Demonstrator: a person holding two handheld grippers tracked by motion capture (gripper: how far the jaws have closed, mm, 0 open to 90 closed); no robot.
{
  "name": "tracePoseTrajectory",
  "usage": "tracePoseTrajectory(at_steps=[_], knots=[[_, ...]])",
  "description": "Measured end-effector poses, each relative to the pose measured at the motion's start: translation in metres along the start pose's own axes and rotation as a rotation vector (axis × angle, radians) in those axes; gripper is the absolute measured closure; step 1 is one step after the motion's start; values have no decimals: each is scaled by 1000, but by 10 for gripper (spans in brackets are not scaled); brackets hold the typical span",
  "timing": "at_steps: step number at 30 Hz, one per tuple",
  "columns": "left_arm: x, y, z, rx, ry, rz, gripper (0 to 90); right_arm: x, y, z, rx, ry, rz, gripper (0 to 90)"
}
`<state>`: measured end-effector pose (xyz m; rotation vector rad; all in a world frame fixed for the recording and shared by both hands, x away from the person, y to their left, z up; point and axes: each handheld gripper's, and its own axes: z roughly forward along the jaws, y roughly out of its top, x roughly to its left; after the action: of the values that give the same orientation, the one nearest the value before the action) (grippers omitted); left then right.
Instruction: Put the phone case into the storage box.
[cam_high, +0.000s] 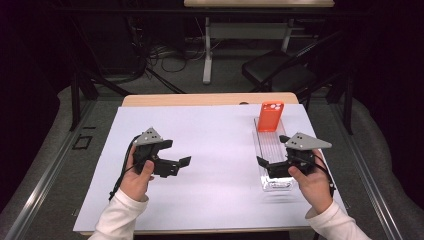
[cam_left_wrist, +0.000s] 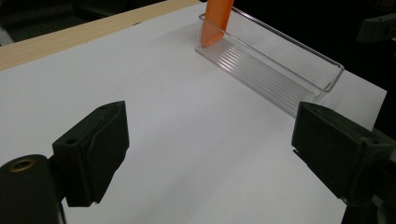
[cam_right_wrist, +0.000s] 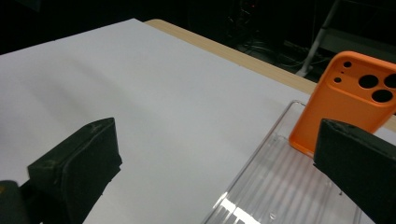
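An orange phone case (cam_high: 270, 116) stands upright at the far end of a long clear plastic tray (cam_high: 267, 145) on the right of the white sheet. In the right gripper view the orange phone case (cam_right_wrist: 345, 102) shows its camera holes, and the clear plastic tray (cam_right_wrist: 280, 186) lies just ahead. My right gripper (cam_high: 272, 150) hovers open over the tray's near end, with nothing between its jaws. On the left of the sheet my left gripper (cam_high: 176, 152) is open and empty, pointing toward the tray (cam_left_wrist: 275, 65) and the case (cam_left_wrist: 217, 18).
A white sheet (cam_high: 210, 150) covers most of the wooden table (cam_high: 200, 99). Beyond the table stand a black chair (cam_high: 280, 70), a desk leg and loose cables on the floor.
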<state>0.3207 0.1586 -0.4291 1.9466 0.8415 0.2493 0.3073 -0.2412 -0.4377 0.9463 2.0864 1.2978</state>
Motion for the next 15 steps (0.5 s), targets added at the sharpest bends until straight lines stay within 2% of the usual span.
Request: tracePoseTrajectory(at_steps=[6, 8, 10, 15], knots=[[0, -10, -3, -14, 2, -11, 113, 11, -14, -8, -1, -18, -8, 0], [1, -13, -5, -9, 9, 3, 113, 15, -20, -10, 5, -16, -15, 0], [2, -17, -6, -10, 1, -3, 113, 18, -25, -11, 7, -7, -16, 0], [3, -24, -8, -31, -2, -10, 112, 24, -34, -11, -13, 4, 13, 0]])
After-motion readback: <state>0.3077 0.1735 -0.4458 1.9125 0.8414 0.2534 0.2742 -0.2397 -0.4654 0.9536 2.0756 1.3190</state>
